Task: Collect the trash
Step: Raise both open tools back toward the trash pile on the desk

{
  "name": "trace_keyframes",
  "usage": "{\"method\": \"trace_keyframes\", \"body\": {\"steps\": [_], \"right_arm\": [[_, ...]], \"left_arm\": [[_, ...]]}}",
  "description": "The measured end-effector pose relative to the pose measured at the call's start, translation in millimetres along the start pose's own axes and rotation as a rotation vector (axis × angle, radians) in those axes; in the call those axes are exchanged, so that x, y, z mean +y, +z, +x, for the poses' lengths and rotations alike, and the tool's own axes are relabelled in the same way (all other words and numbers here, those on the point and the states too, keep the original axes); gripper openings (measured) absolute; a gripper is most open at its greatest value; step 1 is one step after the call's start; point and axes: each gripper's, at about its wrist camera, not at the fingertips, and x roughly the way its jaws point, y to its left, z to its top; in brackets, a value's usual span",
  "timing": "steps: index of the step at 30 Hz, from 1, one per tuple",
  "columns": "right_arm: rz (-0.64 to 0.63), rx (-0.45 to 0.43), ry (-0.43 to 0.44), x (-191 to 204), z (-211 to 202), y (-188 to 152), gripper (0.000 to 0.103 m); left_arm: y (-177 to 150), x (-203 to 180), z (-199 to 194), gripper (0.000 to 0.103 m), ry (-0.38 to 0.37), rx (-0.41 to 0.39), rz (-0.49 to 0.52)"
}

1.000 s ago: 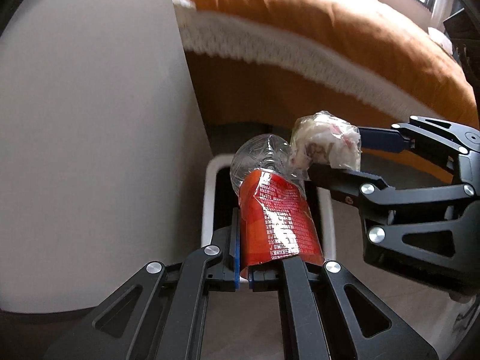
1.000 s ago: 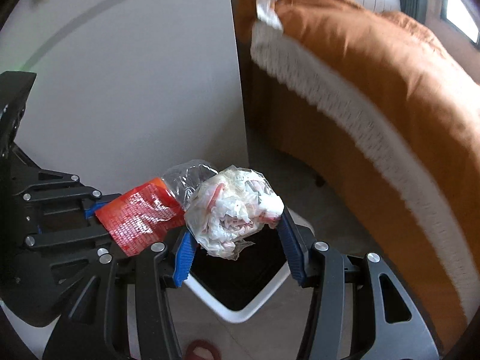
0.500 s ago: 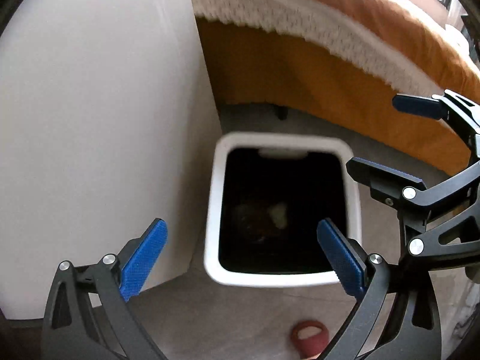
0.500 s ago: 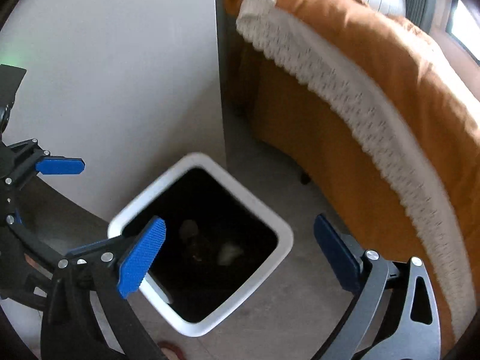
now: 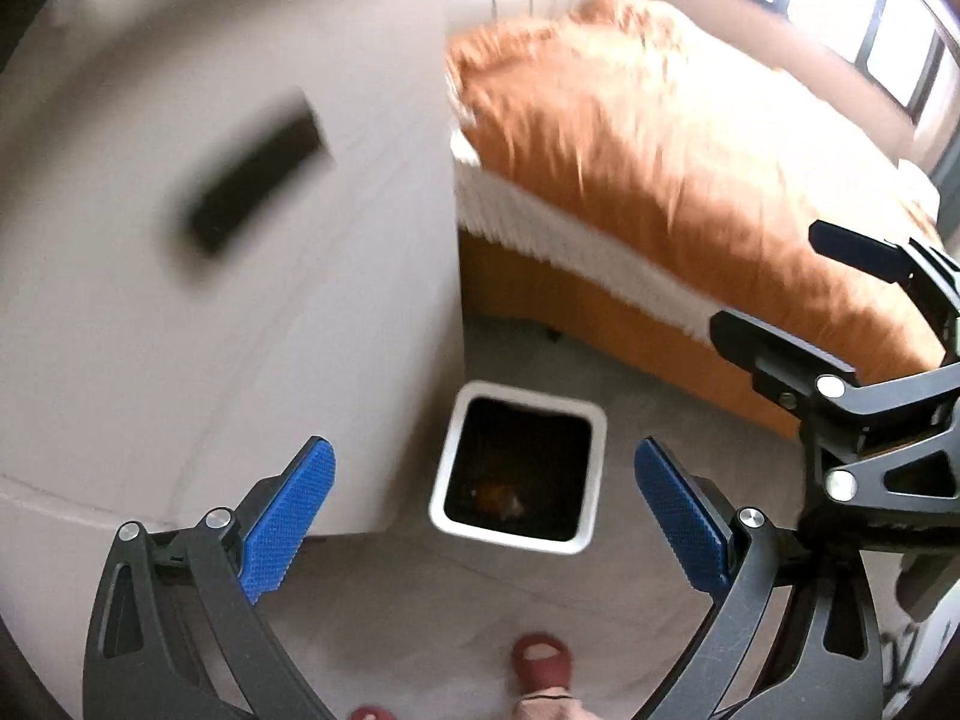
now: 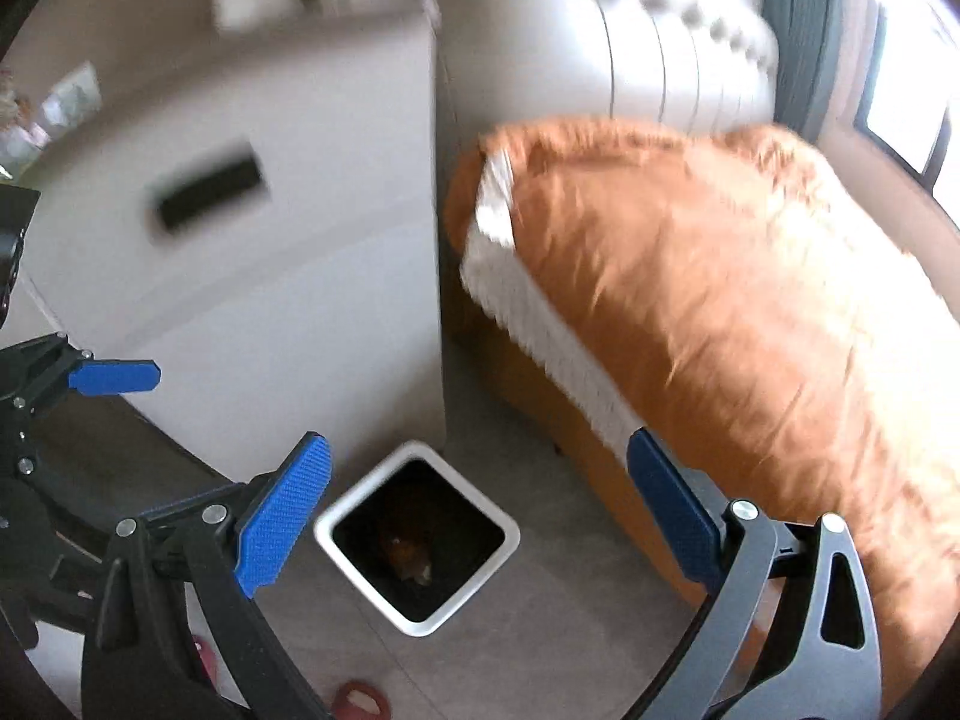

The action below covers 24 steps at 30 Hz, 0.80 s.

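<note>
A white square trash bin (image 5: 594, 420) with a dark inside stands on the floor between a white cabinet and the bed; it also shows in the right wrist view (image 6: 504, 534). Trash (image 5: 498, 498) lies at its bottom, also seen in the right wrist view (image 6: 411, 558). My left gripper (image 5: 486, 516) is open and empty, high above the bin. My right gripper (image 6: 480, 516) is open and empty, also high above it. The right gripper's fingers (image 5: 774, 342) show at the right of the left wrist view; the left gripper's blue pad (image 6: 114, 377) shows at the left of the right wrist view.
A white cabinet (image 5: 240, 300) with a dark handle slot (image 5: 252, 180) stands left of the bin. A bed with an orange cover (image 6: 720, 300) and white fringe lies to the right, with a tufted headboard (image 6: 660, 48). Red slippers (image 5: 540, 654) are on the grey floor below.
A second ago each gripper held trash over the bin. Both opened, the bottle and the crumpled bag fell in, and both grippers have since risen well above the bin.
</note>
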Motion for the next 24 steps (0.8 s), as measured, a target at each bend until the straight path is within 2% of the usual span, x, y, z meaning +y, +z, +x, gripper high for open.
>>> {"method": "trace_keyframes", "body": {"steps": [4, 7, 11, 15, 19, 24], "right_arm": [[-0.045, -0.115, 0.050, 26, -67, 46, 0.098], [-0.066, -0.204, 0.115, 50, -106, 80, 0.098], [-0.121, -0.305, 0.197, 87, -141, 112, 0.098], [-0.191, -0.359, 0.304, 130, -156, 140, 0.098], [-0.263, -0.384, 0.390, 175, -164, 151, 0.098], [-0.329, -0.398, 0.434, 232, -169, 157, 0.098]], "left_arm": [[2, 25, -91, 0.098, 0.033, -0.073, -0.075], [2, 45, -147, 0.098, 0.096, -0.129, -0.122], [-7, 87, -218, 0.098, 0.221, -0.212, -0.200], [-23, 130, -267, 0.098, 0.344, -0.262, -0.292], [-40, 170, -310, 0.098, 0.453, -0.293, -0.365], [-72, 220, -337, 0.098, 0.503, -0.324, -0.417]]}}
